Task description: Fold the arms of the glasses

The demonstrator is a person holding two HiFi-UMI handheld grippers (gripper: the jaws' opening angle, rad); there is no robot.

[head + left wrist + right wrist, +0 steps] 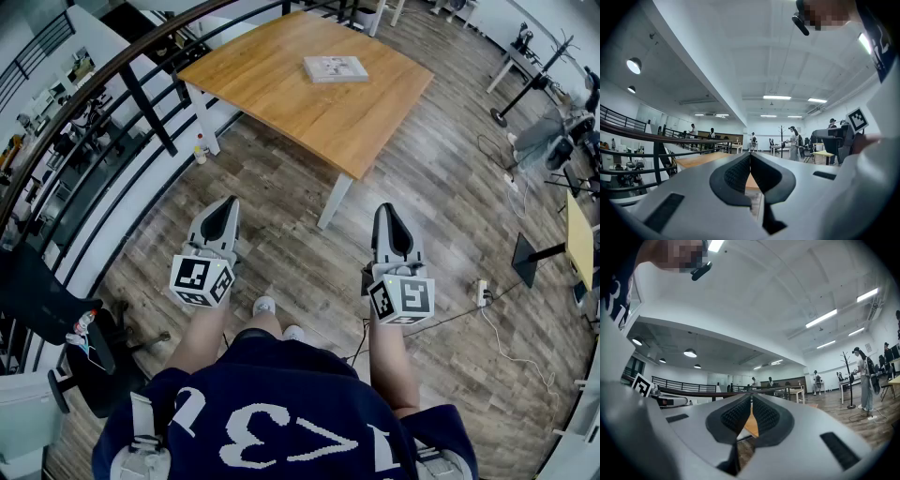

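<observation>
A wooden table (281,84) stands ahead of me across the plank floor. On it lies a flat grey-white rectangular thing (336,67); I cannot make out any glasses. My left gripper (223,211) (750,154) is held level in the air short of the table, its jaws shut with nothing between them. Beside it my right gripper (390,214) (751,397) is also level, its pads together at the tips and holding nothing. Both hang over the floor, well apart from the table.
A dark curved railing (122,70) runs along the left. A black office chair (47,300) stands at lower left. A small bottle (200,150) sits by a table leg. A power strip (481,292) with cables lies on the floor at right. People (793,143) stand far off.
</observation>
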